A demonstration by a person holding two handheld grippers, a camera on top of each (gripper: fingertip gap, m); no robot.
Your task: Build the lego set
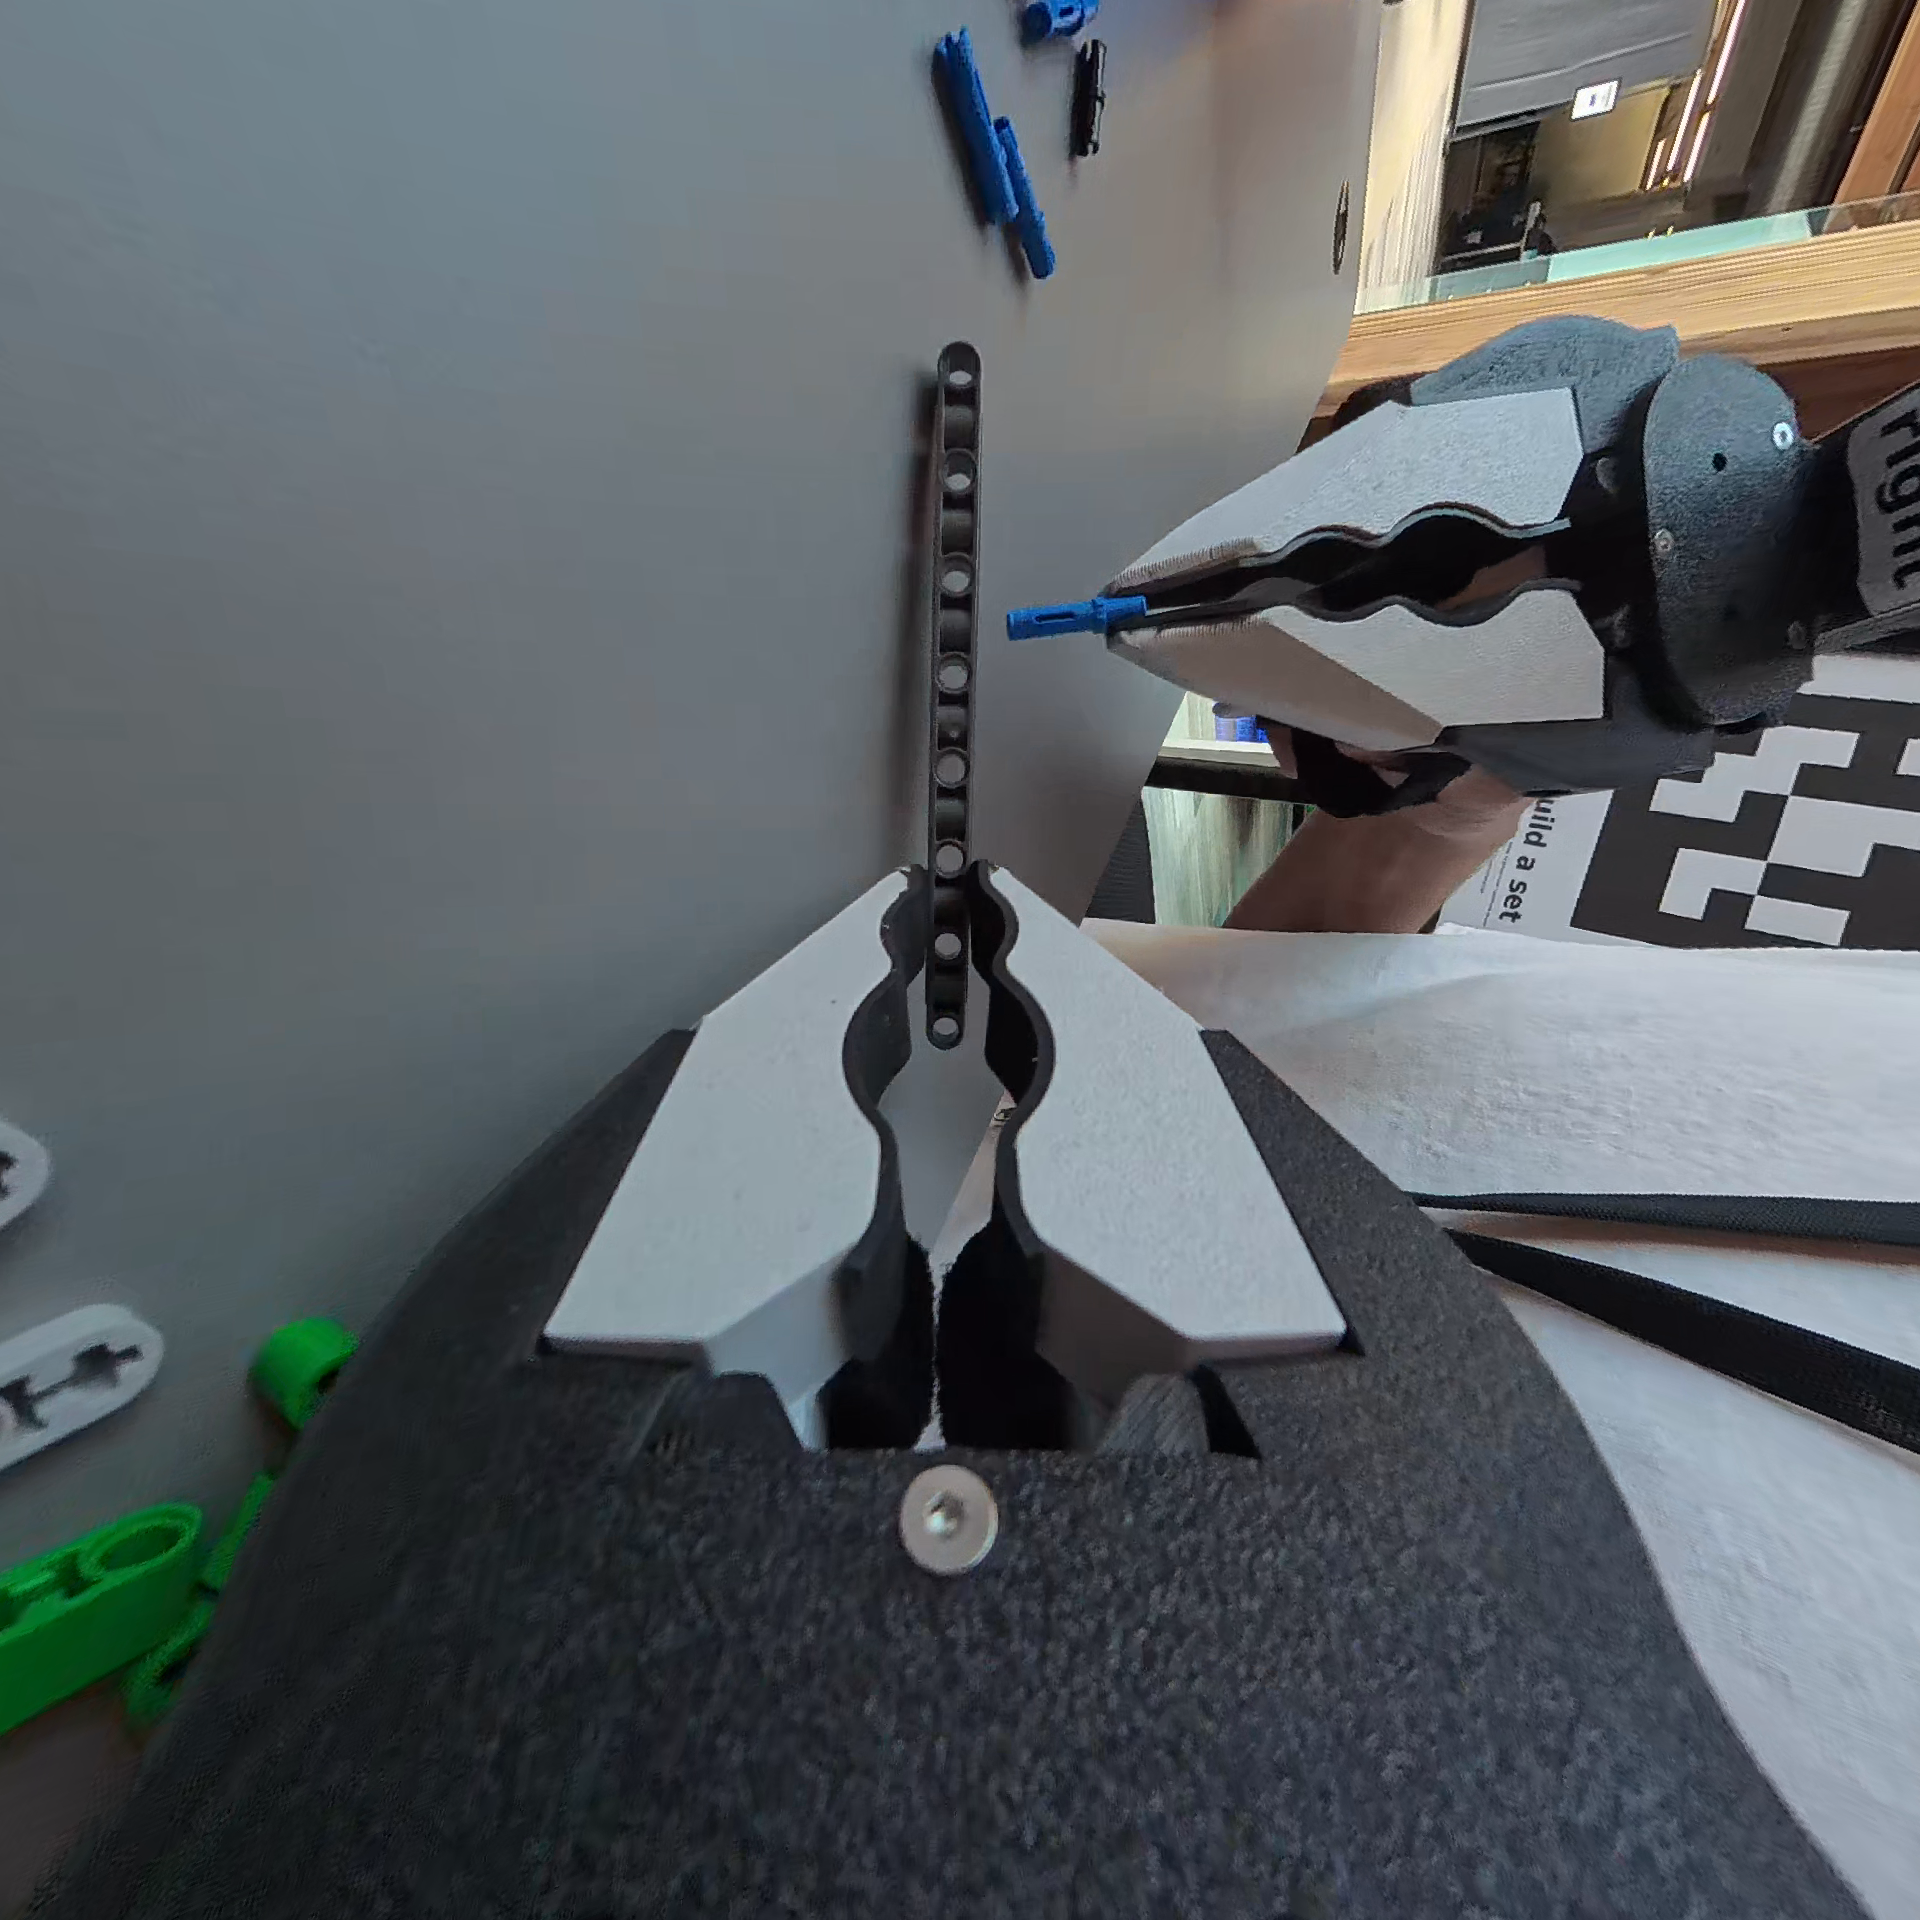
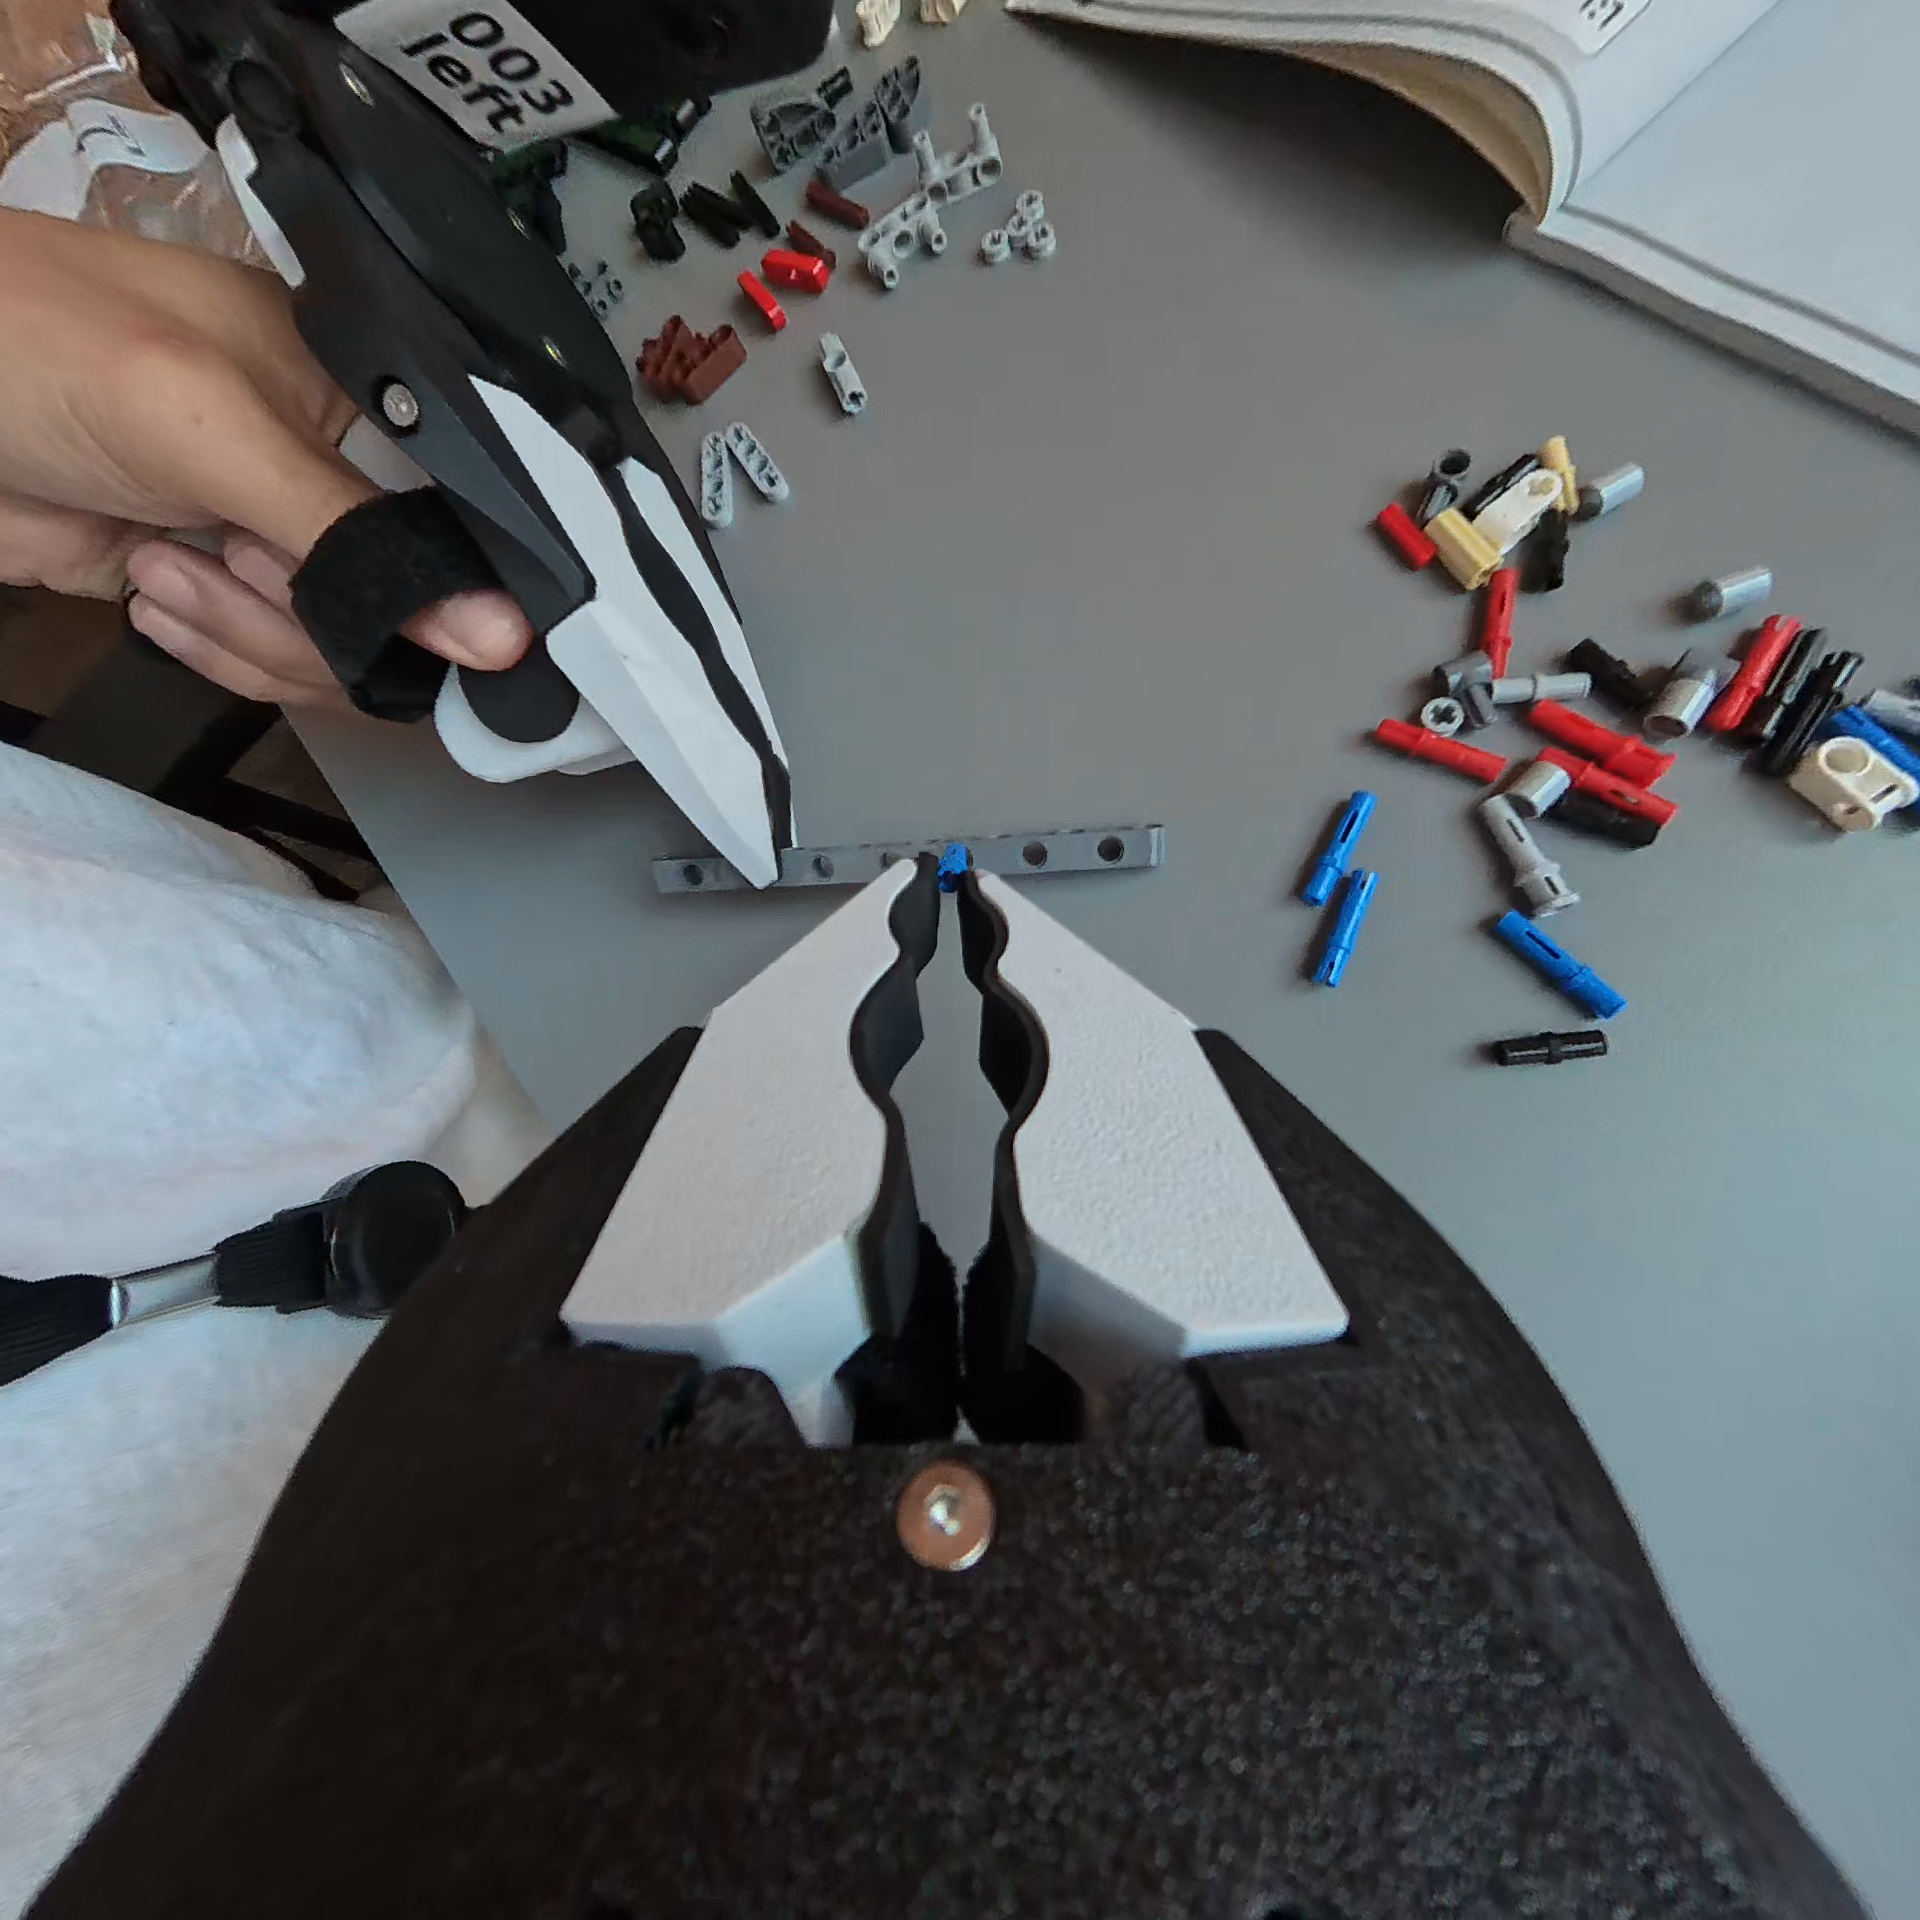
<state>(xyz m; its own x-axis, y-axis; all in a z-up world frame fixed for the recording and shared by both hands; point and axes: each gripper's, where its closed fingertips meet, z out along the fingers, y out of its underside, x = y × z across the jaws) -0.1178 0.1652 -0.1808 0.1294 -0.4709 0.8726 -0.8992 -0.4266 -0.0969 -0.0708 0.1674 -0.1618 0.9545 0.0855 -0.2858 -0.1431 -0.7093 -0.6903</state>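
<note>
A long dark grey beam with holes stands on its edge on the grey table. My left gripper is shut on the beam's near end. In the right wrist view the beam runs across, with the left gripper clamped on it near its left end. My right gripper is shut on a small blue pin. In the left wrist view the pin points at the beam's side, a short gap away, held by the right gripper.
Loose blue pins and a black pin lie right of the beam. A pile of red, black and grey pins is farther right. Grey and brown parts lie at the back. An open instruction book is at back right. Green parts lie at lower left. My hands' fingertips stand some 6 cm from each other.
</note>
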